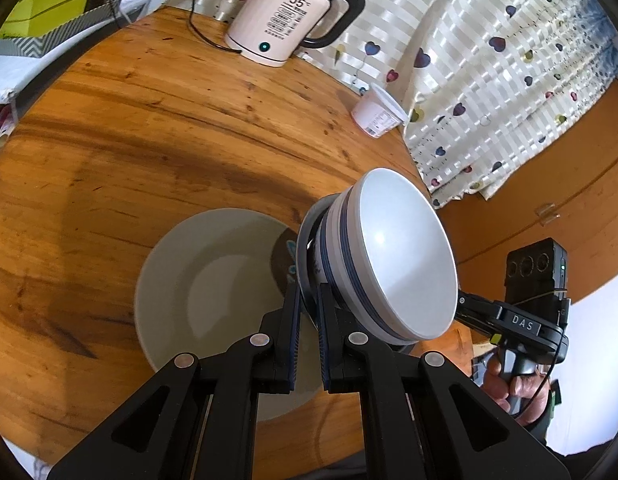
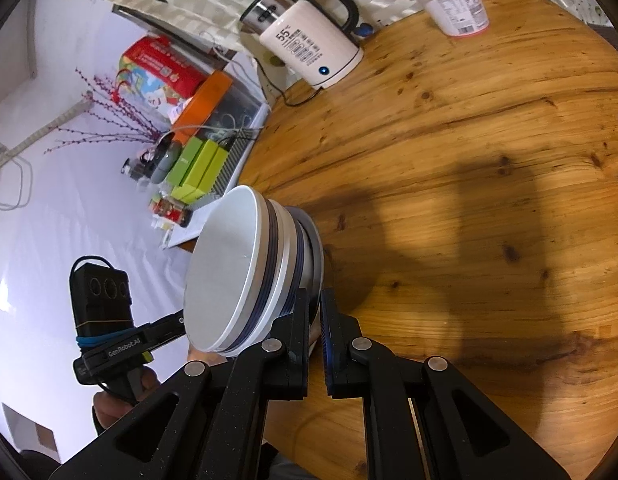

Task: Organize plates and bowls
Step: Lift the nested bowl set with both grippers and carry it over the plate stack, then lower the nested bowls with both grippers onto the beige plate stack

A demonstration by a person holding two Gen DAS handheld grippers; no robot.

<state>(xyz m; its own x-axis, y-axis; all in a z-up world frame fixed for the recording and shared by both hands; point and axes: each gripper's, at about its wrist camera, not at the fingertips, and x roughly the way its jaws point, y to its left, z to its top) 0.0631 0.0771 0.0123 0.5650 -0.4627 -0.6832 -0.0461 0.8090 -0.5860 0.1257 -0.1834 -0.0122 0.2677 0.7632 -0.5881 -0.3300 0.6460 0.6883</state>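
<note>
Bowls stacked on a plate, whole lot tipped in mid-air; left gripper & right gripper both clamp plate rim; 2nd plate on table below-left; next prob lower onto it, keep level.

Each fisheye camera sits just behind its own gripper's fingers, looking forward and steeply down at the round wooden table from close range. Both views share the white-and-blue stack of bowls up close, the pink kettle at the table's far edge, and the yogurt cup.
</note>
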